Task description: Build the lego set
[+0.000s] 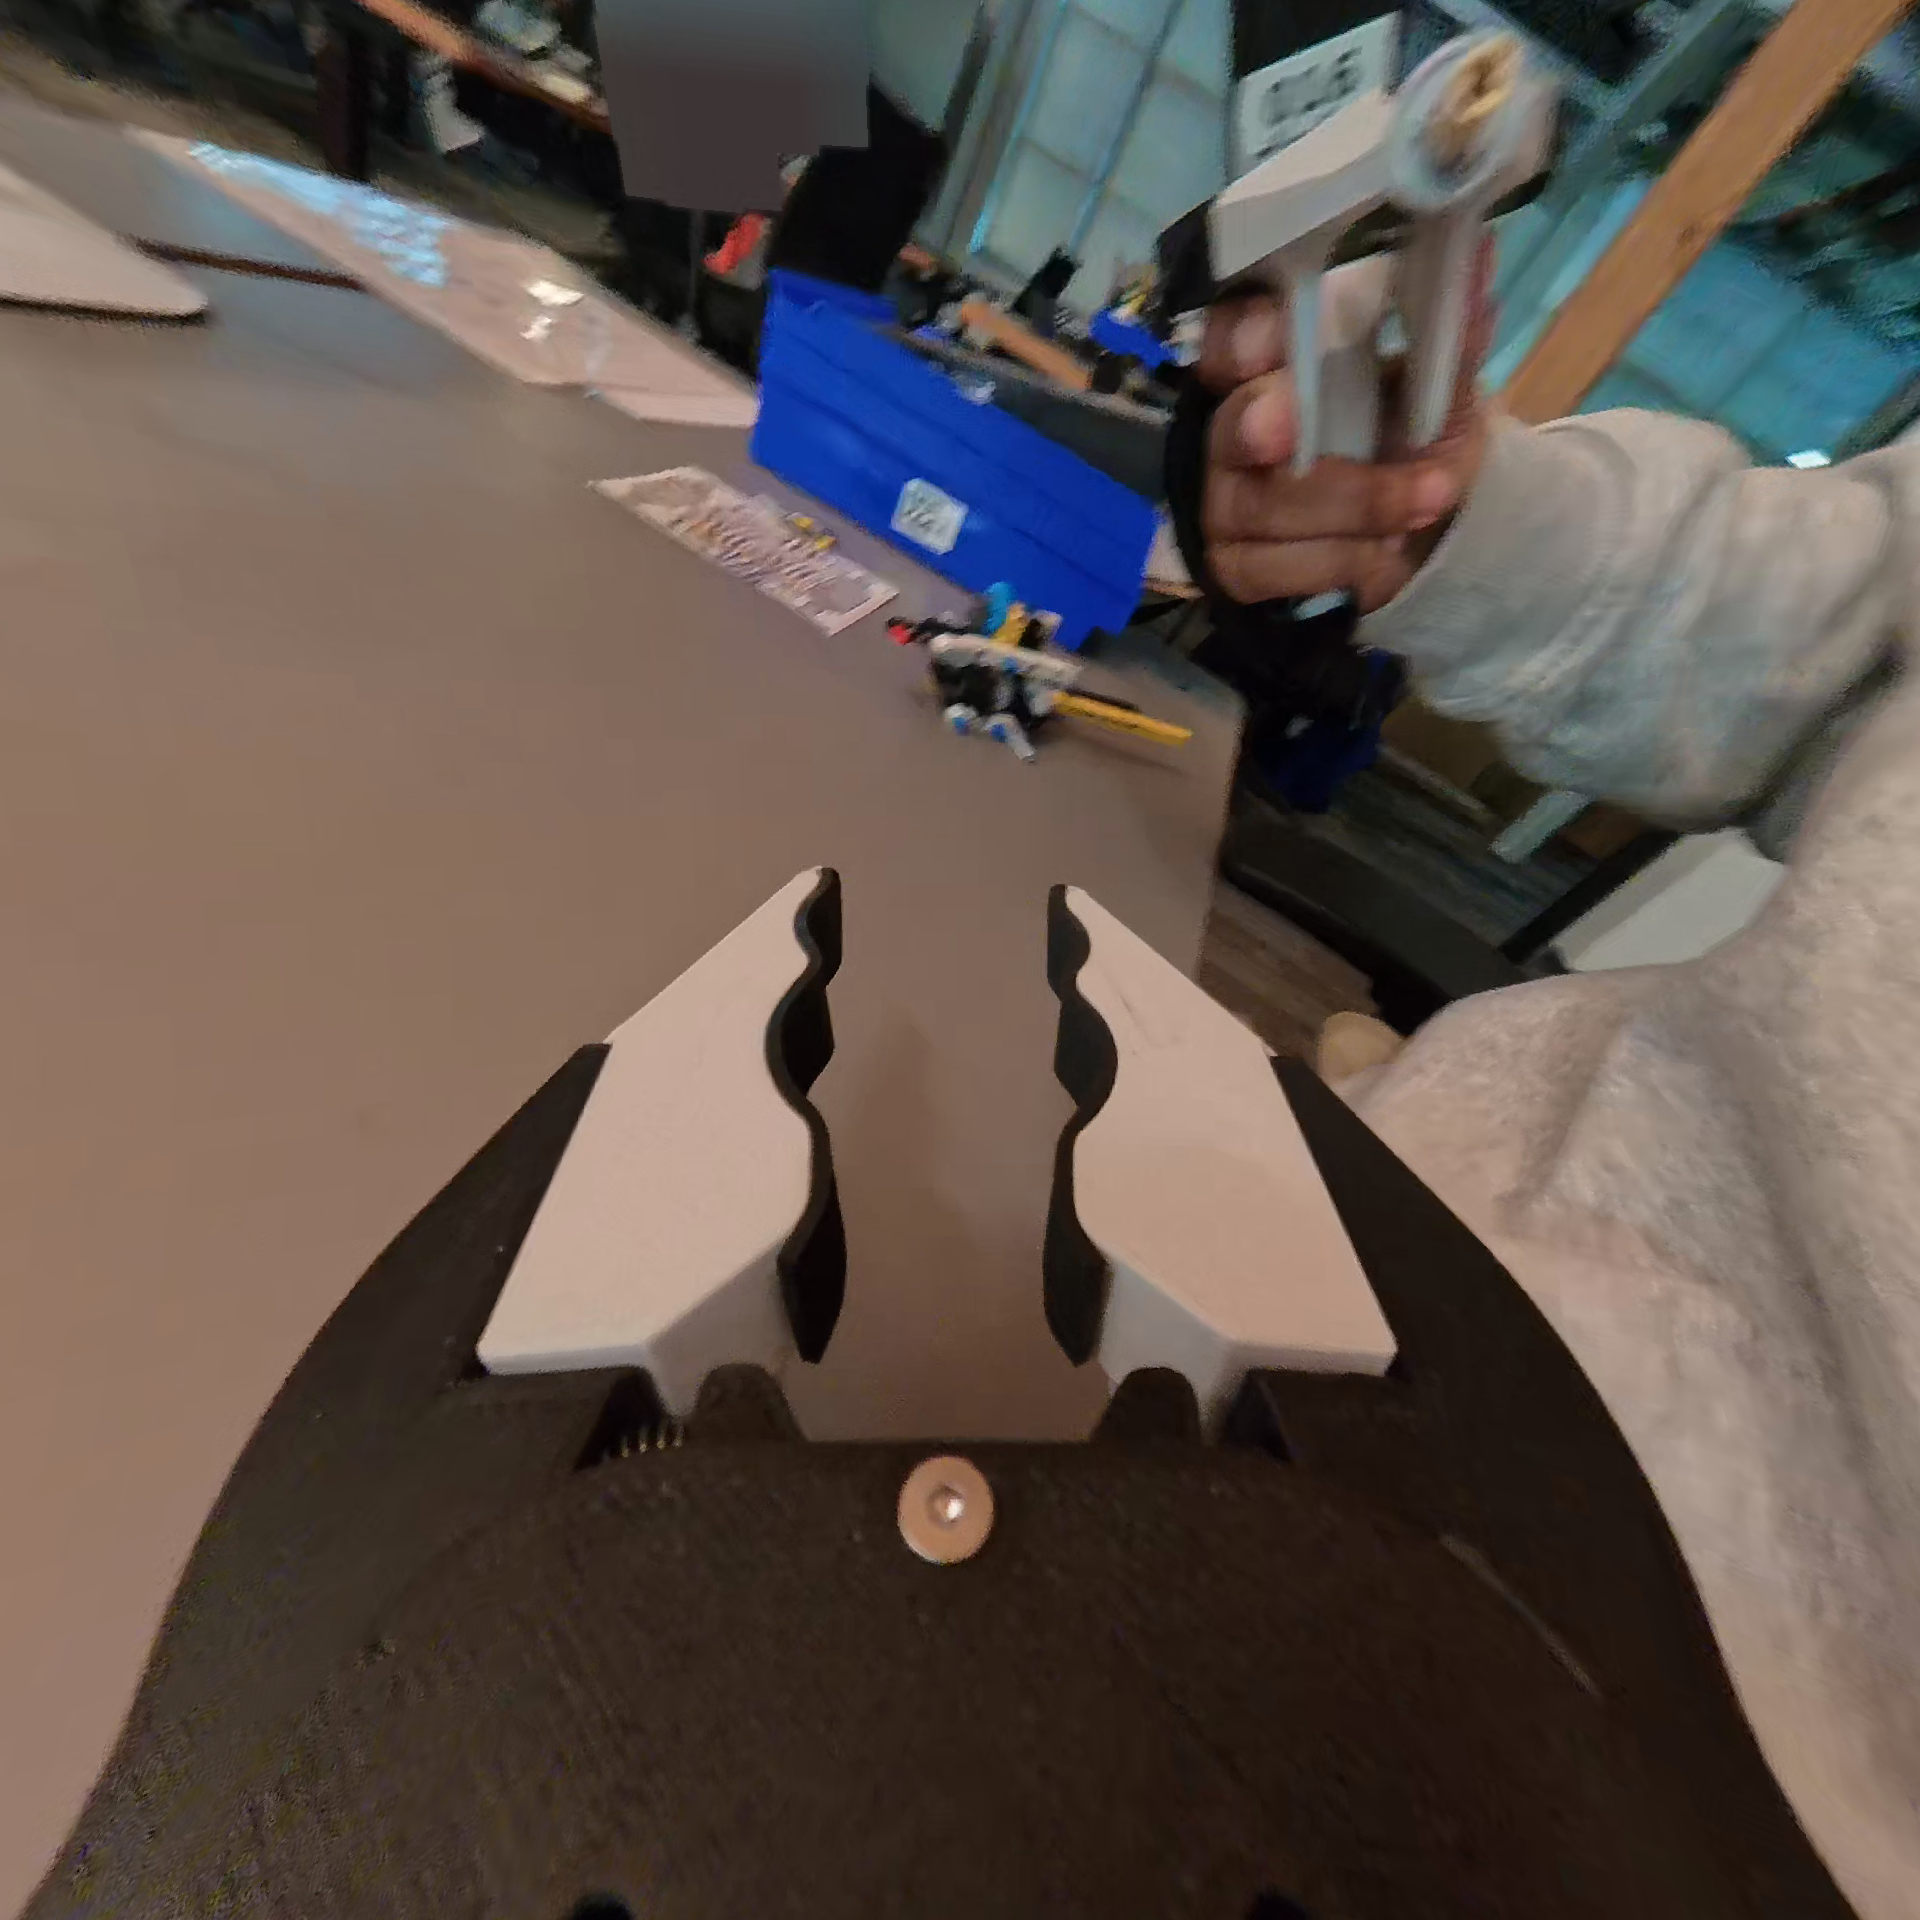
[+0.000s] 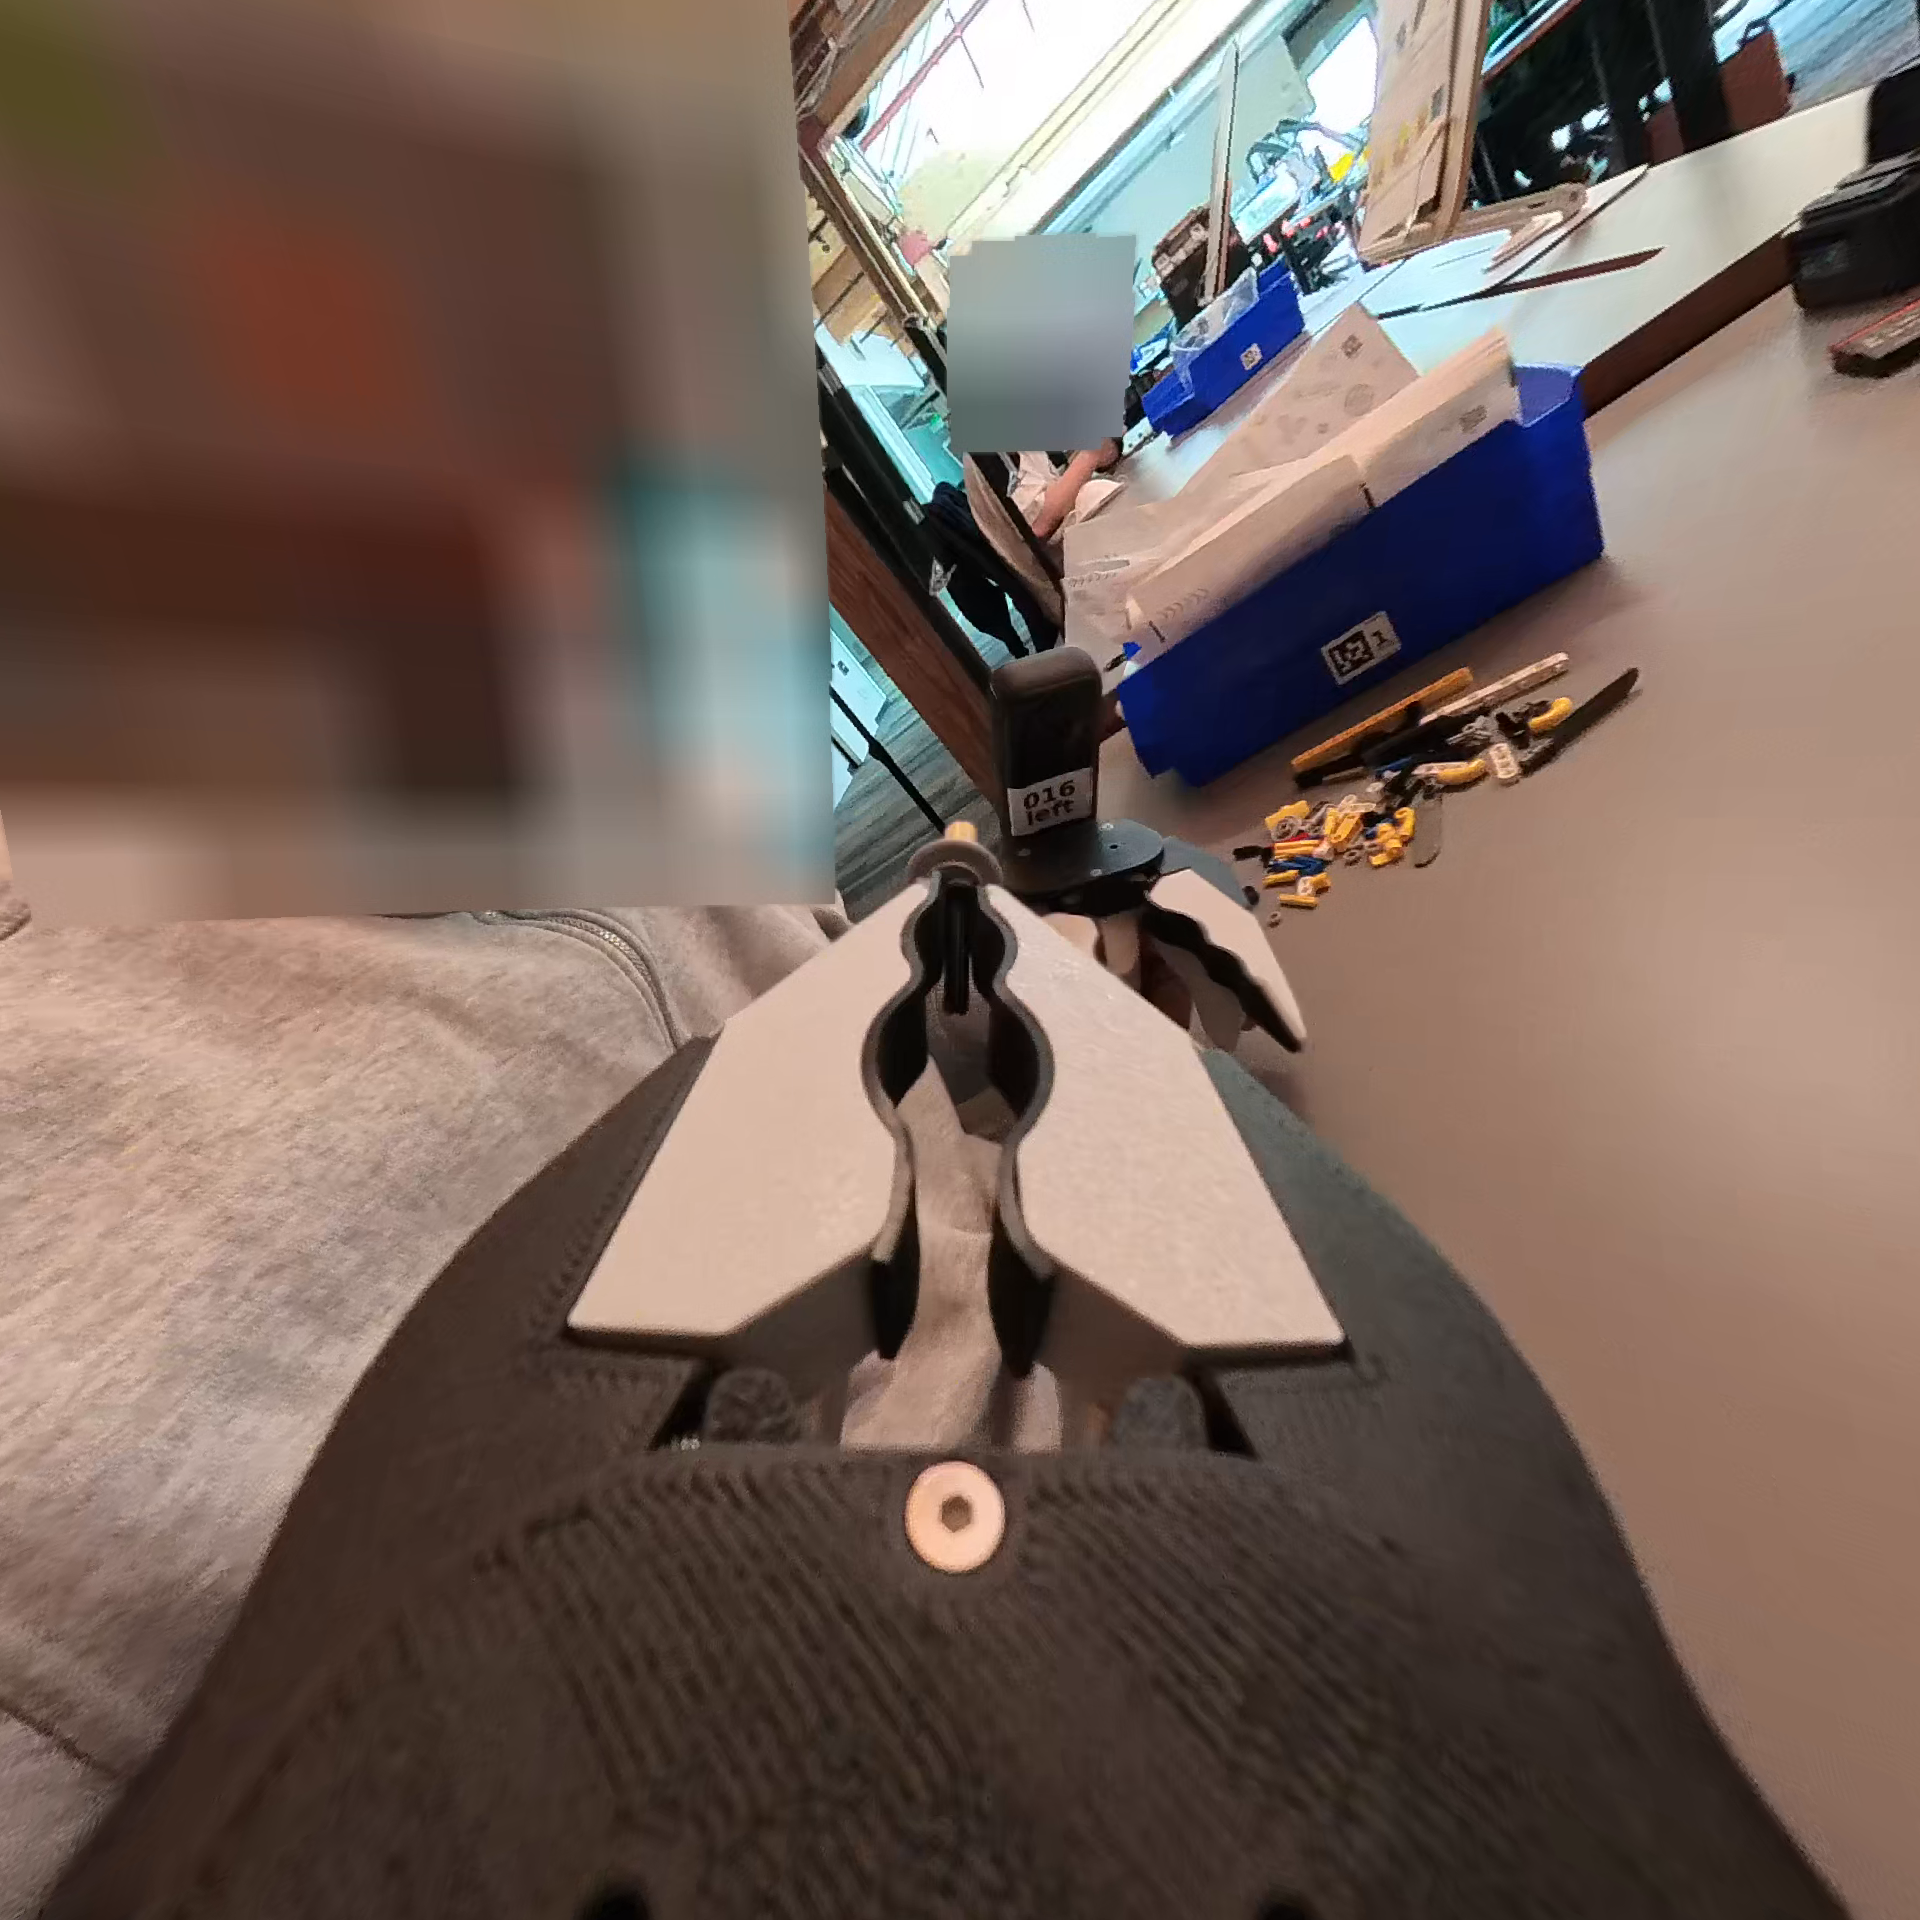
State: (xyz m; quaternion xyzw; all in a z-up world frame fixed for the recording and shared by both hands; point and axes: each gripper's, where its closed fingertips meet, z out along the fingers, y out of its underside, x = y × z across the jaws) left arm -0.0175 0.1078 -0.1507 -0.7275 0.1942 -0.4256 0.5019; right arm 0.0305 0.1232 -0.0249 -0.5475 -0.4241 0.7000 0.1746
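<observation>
My right gripper (image 2: 961, 906) is shut on a thin black axle (image 2: 954, 961) with a small grey round piece and a tan pin (image 2: 958, 854) at its tip. It is held in the air in front of a grey sweater. My left gripper (image 1: 940, 891) is open and empty, low over the grey table (image 1: 364, 779); it also shows in the right wrist view (image 2: 1210, 971), just beyond the right one. A partly built lego model (image 1: 997, 681) sits near the table's far edge. A pile of small loose lego pieces (image 2: 1340, 831) lies on the table, with longer beams (image 2: 1387, 717) beside it.
A blue bin (image 2: 1455, 582) holding white booklets stands behind the loose pieces; it also shows in the left wrist view (image 1: 935, 468). An instruction sheet (image 1: 748, 540) lies next to it. A hand (image 1: 1330, 499) in a pale sleeve holds the right gripper high. A person stands farther back. The gap from one gripper's tips to the other's is roughly 15 cm.
</observation>
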